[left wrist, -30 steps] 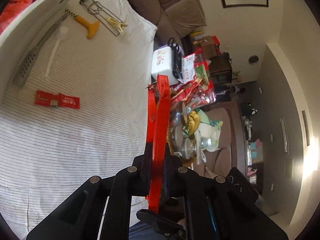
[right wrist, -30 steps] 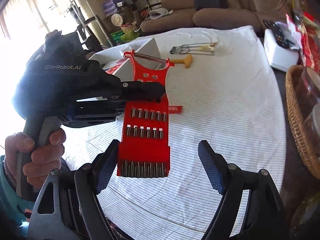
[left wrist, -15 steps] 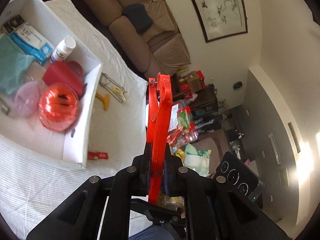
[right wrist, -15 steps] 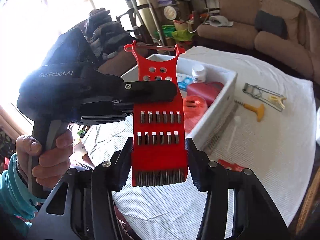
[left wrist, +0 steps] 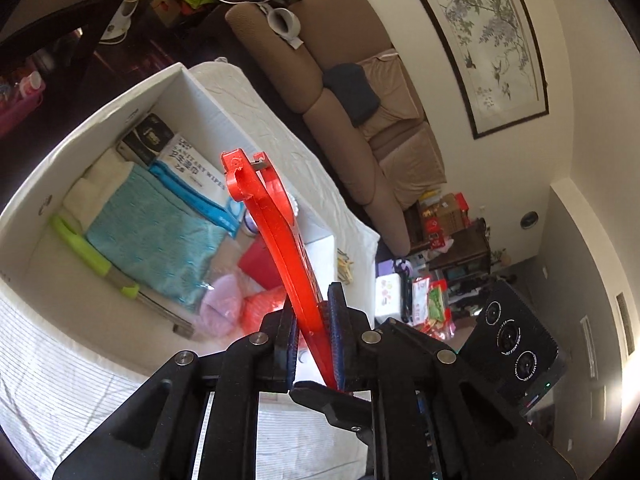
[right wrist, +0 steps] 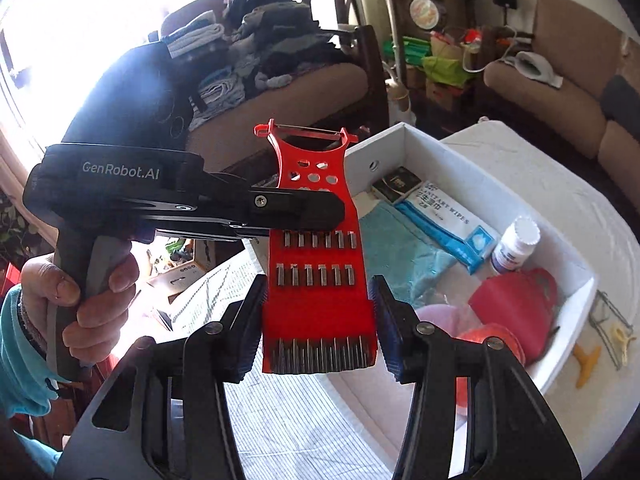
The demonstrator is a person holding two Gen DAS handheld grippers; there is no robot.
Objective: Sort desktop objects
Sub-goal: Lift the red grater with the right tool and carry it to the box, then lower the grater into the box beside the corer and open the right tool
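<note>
A red flat grater (right wrist: pixel 318 280) with rows of metal teeth is held upright in the air above the white storage box (right wrist: pixel 560 256). My right gripper (right wrist: pixel 318 328) is shut on the grater's lower edges. My left gripper (left wrist: pixel 314 336) has its jaws slightly apart around the grater (left wrist: pixel 280 232), which leans loose between the pads; it shows from the side in the right wrist view (right wrist: pixel 280 212). The box (left wrist: pixel 200 92) holds a teal cloth (left wrist: pixel 156 236), wipes pack (left wrist: pixel 196 172), red items and a white bottle (right wrist: pixel 514 246).
A yellow-handled corkscrew (right wrist: pixel 586 364) and a wire clip tool (right wrist: pixel 610 328) lie on the striped tablecloth right of the box. A green-handled tool (left wrist: pixel 92 260) lies in the box. A sofa (left wrist: pixel 360 120) stands behind the table; snack packs (left wrist: pixel 428 300) lie at the far end.
Both grippers carried the grater over toward the box. The right gripper closed fully on the grater's sides; the left gripper's jaws loosened and the grater now tilts between them.
</note>
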